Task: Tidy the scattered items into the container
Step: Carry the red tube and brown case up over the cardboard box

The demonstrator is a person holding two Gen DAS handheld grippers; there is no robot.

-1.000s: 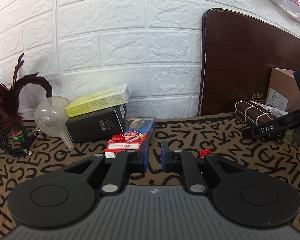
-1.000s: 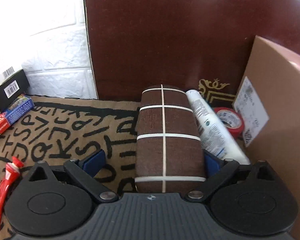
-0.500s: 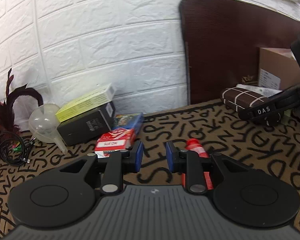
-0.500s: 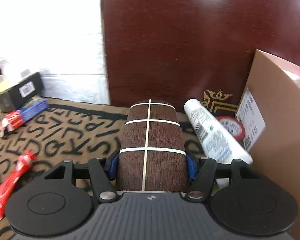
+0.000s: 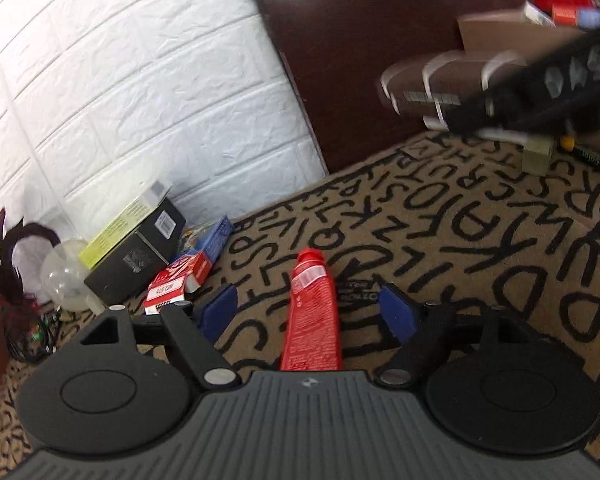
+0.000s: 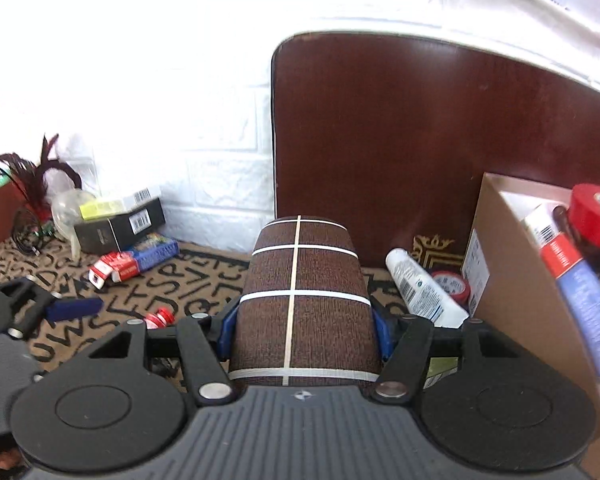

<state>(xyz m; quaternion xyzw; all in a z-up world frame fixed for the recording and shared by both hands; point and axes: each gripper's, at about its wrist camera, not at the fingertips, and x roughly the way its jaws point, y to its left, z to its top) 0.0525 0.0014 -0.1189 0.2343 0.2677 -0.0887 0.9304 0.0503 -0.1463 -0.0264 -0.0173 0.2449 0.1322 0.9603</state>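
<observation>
My right gripper (image 6: pixel 302 330) is shut on a brown case with white grid lines (image 6: pixel 300 296), held up off the patterned mat; it shows blurred in the left wrist view (image 5: pixel 440 80). The cardboard box (image 6: pixel 512 280), holding several items, stands just right of it. My left gripper (image 5: pixel 310 312) is open, its jaws either side of a red tube (image 5: pixel 312 308) lying on the mat, not touching it. The tube's cap shows in the right wrist view (image 6: pixel 160 316).
A white tube (image 6: pixel 420 292) and a red tape roll (image 6: pixel 452 284) lie by the box. A red pack (image 5: pixel 180 284), a blue box (image 5: pixel 214 236), a black box (image 5: pixel 136 248) with a yellow-green box on top, and a clear funnel (image 5: pixel 66 276) sit at the wall. A dark wooden board (image 6: pixel 420 140) leans behind.
My right gripper closed on the brown case and lifted it off the mat. My left gripper swung right, opened wide and came down around the red tube.
</observation>
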